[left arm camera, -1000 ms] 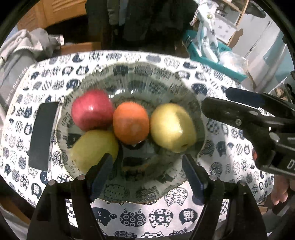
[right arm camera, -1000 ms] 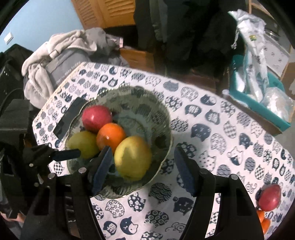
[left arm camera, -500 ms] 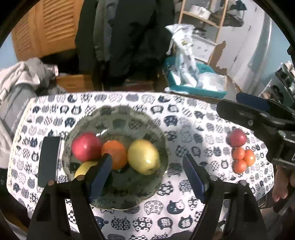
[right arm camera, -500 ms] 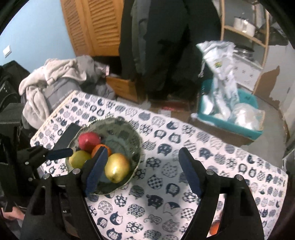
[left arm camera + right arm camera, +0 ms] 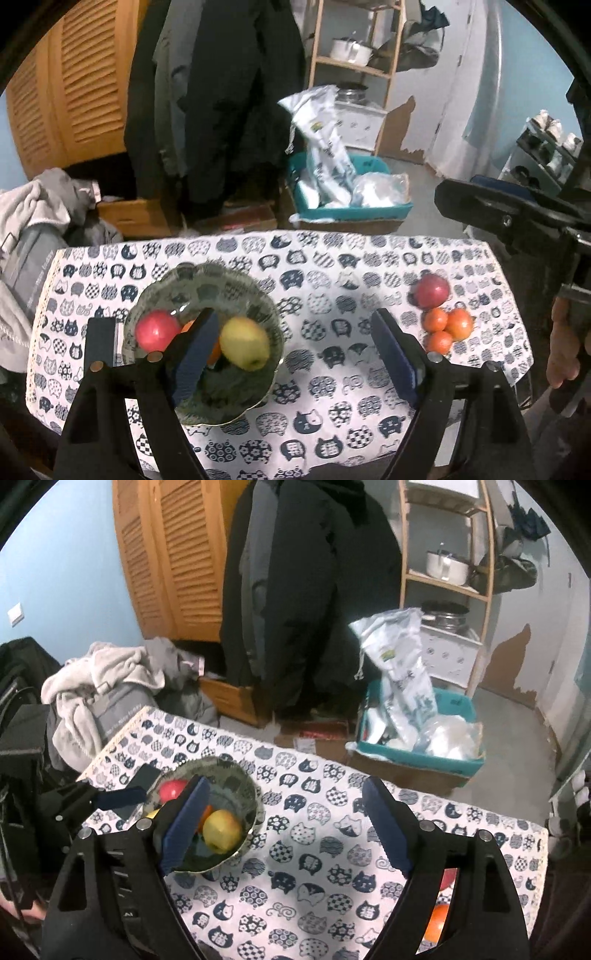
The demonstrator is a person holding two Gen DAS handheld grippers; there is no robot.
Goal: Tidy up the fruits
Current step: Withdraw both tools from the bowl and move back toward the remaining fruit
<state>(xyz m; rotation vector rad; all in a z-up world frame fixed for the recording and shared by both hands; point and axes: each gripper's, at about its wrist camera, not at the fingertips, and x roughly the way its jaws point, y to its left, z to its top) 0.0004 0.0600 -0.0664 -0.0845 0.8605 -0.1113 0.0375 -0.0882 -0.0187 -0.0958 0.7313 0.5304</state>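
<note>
A patterned glass bowl (image 5: 221, 273) on the cat-print tablecloth holds a red apple (image 5: 157, 330), a yellow apple (image 5: 245, 343) and an orange (image 5: 188, 326), which is half hidden by a finger. My left gripper (image 5: 293, 321) hangs high above the table, its jaws opening with nothing between them. At the table's right lie a second red apple (image 5: 432, 291) and three small oranges (image 5: 460, 324). My right gripper (image 5: 284, 790) also hovers above the cloth to the right of the bowl (image 5: 229, 768), jaws opening and empty.
A black flat slab (image 5: 101, 343) lies left of the bowl. Beyond the table's far edge stand a teal crate of bags (image 5: 351, 206), a clothes pile (image 5: 33, 221), hanging coats and a wooden shelf. A person's hand (image 5: 561, 343) holds the right gripper.
Both grippers have risen and drawn back from the bowl, so the whole table and the room now show. The right gripper's jaws stand slightly wider. The fruit has not moved.
</note>
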